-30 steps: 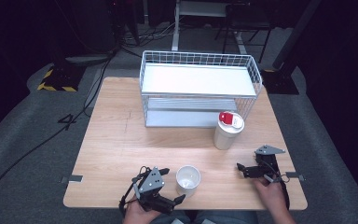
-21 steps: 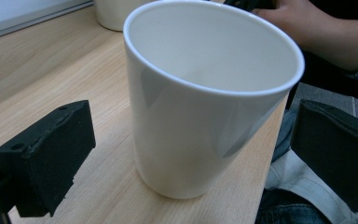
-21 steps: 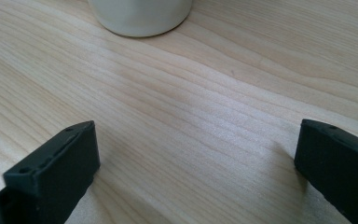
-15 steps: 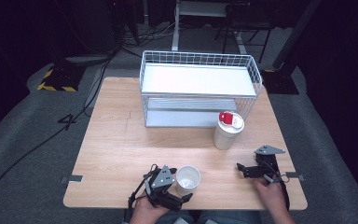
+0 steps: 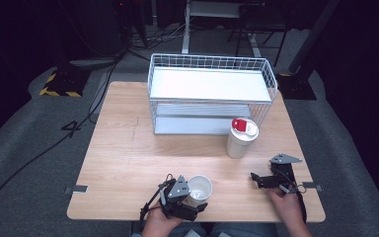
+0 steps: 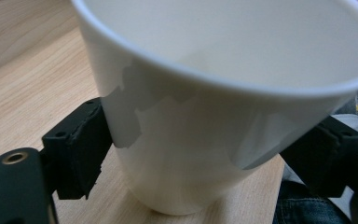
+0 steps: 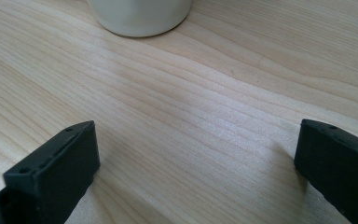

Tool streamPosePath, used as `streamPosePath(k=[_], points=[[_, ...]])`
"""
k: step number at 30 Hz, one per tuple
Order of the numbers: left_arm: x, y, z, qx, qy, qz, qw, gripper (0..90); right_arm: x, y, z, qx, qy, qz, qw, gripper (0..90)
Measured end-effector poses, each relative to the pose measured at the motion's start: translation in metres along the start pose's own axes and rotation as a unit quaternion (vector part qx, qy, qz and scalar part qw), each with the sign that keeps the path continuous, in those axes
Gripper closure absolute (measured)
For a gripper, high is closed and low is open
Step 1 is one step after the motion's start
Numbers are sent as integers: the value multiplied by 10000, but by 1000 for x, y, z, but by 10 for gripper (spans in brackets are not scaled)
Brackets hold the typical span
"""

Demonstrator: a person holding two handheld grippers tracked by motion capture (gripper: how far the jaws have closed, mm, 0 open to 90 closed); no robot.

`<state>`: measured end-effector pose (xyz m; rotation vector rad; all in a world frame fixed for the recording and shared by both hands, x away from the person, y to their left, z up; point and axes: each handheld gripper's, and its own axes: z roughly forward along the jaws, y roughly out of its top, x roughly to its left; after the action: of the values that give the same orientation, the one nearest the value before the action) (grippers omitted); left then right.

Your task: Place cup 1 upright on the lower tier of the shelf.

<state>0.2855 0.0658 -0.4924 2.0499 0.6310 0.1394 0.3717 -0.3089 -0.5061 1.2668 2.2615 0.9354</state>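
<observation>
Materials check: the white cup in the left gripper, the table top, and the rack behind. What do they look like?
White cup: looks like paper, matte, with a rolled rim and thin wall; could be thin plastic. The left gripper has just closed its fingers on its sides. Table: light wood or wood-look laminate, visible grain lines, satin sheen. Rack: white-coated wire mesh, likely metal, with flat white shelves.

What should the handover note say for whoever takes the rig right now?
Left gripper: jaws have just been closing, pads now on both sides of the paper cup, which stands upright and looks empty near the table's front edge.
Right gripper: open, holding nothing, low over bare wood.
White container with red lid: stands in front of the wire rack, untouched.
Done: cup gripped. Left: lifting and placing it; destination unclear.
</observation>
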Motion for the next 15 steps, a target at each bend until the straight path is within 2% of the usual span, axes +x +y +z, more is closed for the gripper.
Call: streamPosePath(k=[4,15], points=[[1,0,-1,-25,0,-17,10000,195,0,0,0,-1,-1,-2,10000,2],[-2,0,-2,-63,132,127,9998,215,0,0,0,1,-1,0,10000,2]])
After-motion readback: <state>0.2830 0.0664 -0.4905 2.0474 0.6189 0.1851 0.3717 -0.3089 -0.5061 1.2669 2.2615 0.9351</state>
